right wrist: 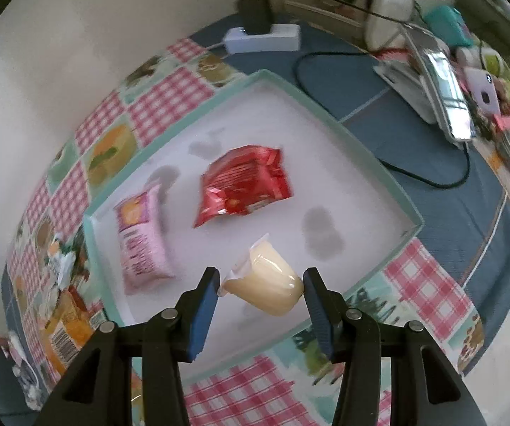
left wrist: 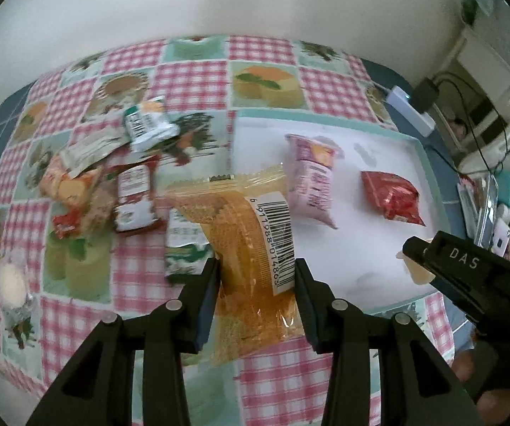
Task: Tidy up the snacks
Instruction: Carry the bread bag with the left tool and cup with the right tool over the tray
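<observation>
My left gripper (left wrist: 256, 277) is shut on an orange snack packet with a barcode (left wrist: 251, 241), held above the checked tablecloth at the tray's left edge. My right gripper (right wrist: 260, 285) is shut on a pale yellow jelly cup (right wrist: 269, 284), held over the near part of the white tray with a teal rim (right wrist: 372, 149). In the tray lie a pink packet (right wrist: 141, 241) and a red packet (right wrist: 244, 184). The right gripper also shows in the left wrist view (left wrist: 432, 255), with the tray rim (left wrist: 428, 163), the pink packet (left wrist: 311, 181) and the red packet (left wrist: 391, 195).
A pile of loose snack packets (left wrist: 113, 184) lies on the tablecloth left of the tray. A white power strip with a black plug (right wrist: 262, 35) and cables sit beyond the tray. Clutter (right wrist: 467, 81) fills the far right. A wall stands behind the table.
</observation>
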